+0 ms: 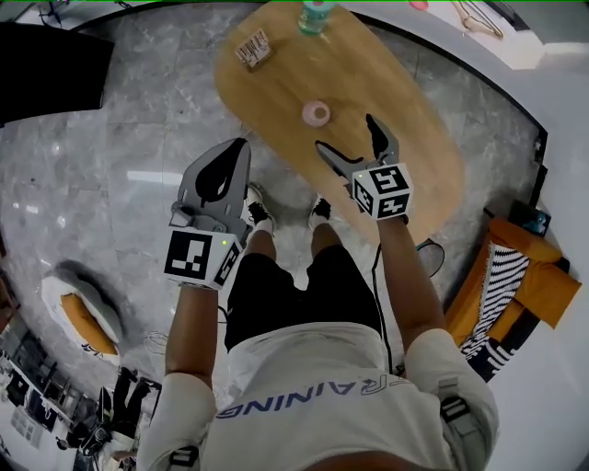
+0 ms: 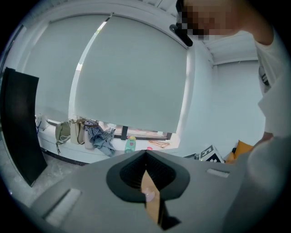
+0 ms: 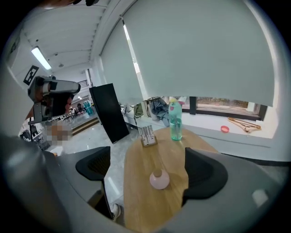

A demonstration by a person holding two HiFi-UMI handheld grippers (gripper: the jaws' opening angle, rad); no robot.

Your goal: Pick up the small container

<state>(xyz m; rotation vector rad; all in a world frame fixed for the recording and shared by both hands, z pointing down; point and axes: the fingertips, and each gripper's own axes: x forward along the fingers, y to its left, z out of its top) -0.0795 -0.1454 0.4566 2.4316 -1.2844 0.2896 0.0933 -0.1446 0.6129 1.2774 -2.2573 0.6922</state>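
The small container (image 1: 316, 113) is a round pink pot with a knob lid, standing alone near the middle of the oval wooden table (image 1: 405, 110). My right gripper (image 1: 347, 133) hovers over the table just short of it, open, the jaws spread wide and empty. In the right gripper view the small container (image 3: 159, 179) sits on the table a little ahead of the right gripper (image 3: 149, 166), centred in the gap. My left gripper (image 1: 235, 152) is held over the floor left of the table, shut with nothing in it; the left gripper (image 2: 146, 154) shows only a thin slit.
A green bottle (image 1: 314, 17) and a barcode card stand (image 1: 253, 48) occupy the table's far end. A black panel (image 3: 109, 111) stands on the floor at left. Orange and striped cushions (image 1: 515, 276) lie to the right. The person's feet (image 1: 258, 213) are by the table's near edge.
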